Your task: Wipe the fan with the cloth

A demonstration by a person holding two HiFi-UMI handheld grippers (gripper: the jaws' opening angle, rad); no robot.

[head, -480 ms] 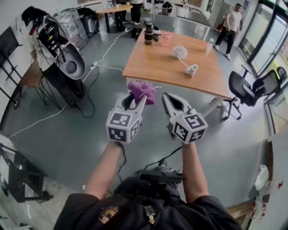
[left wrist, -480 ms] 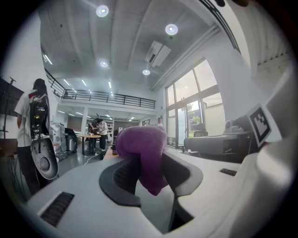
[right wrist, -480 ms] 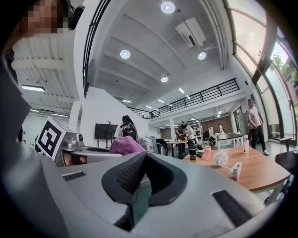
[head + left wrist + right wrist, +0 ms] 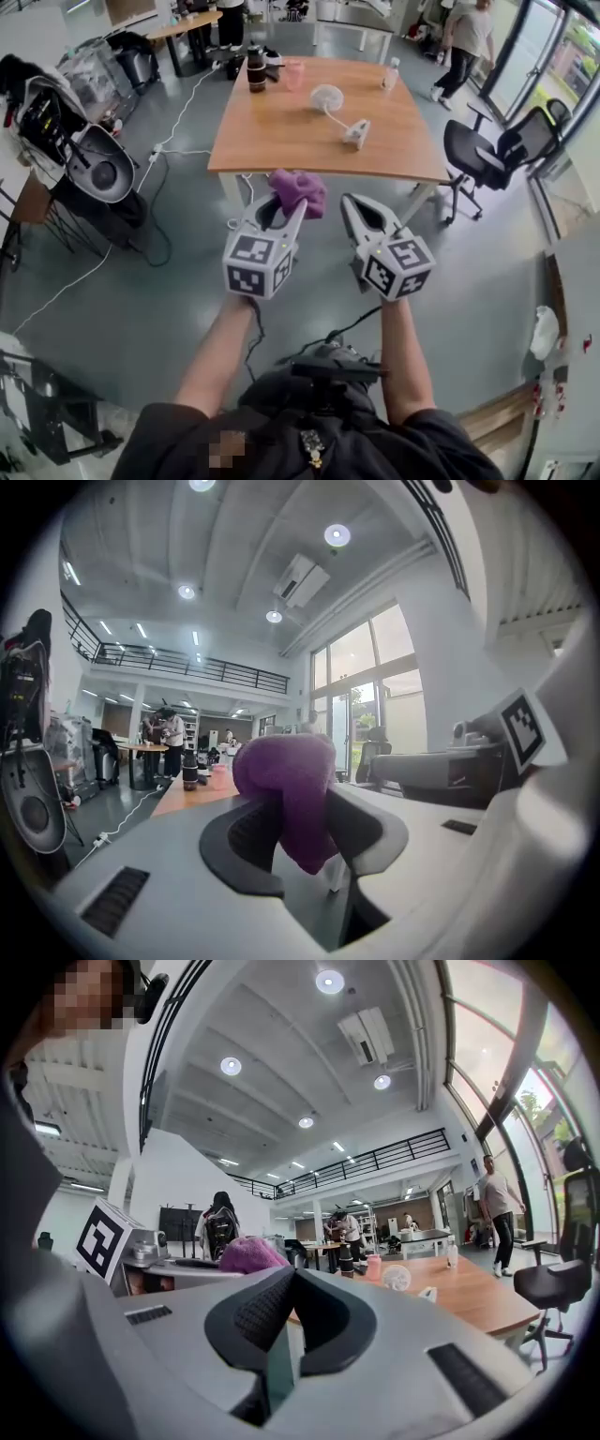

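Observation:
A small white fan (image 4: 327,97) stands on a wooden table (image 4: 272,141) ahead of me; the right gripper view shows the fan (image 4: 397,1277) far off on that table (image 4: 483,1305). My left gripper (image 4: 286,204) is shut on a purple cloth (image 4: 298,190), well short of the table. In the left gripper view the cloth (image 4: 286,789) bulges up between the pads of the left gripper (image 4: 302,832). My right gripper (image 4: 349,204) is held beside it, shut and empty. Its jaws (image 4: 286,1314) meet, with the cloth (image 4: 248,1254) off to their left.
On the table's far end stand a dark jar (image 4: 255,70), a pink cup (image 4: 294,75) and a clear bottle (image 4: 388,73). A black office chair (image 4: 487,155) sits at the table's right. A person (image 4: 461,37) walks beyond. Cables (image 4: 178,122) and equipment (image 4: 94,169) lie left.
The table with the fan has shifted left and a little nearer in the head view. Both grippers keep the same pose, the cloth still in the left one.

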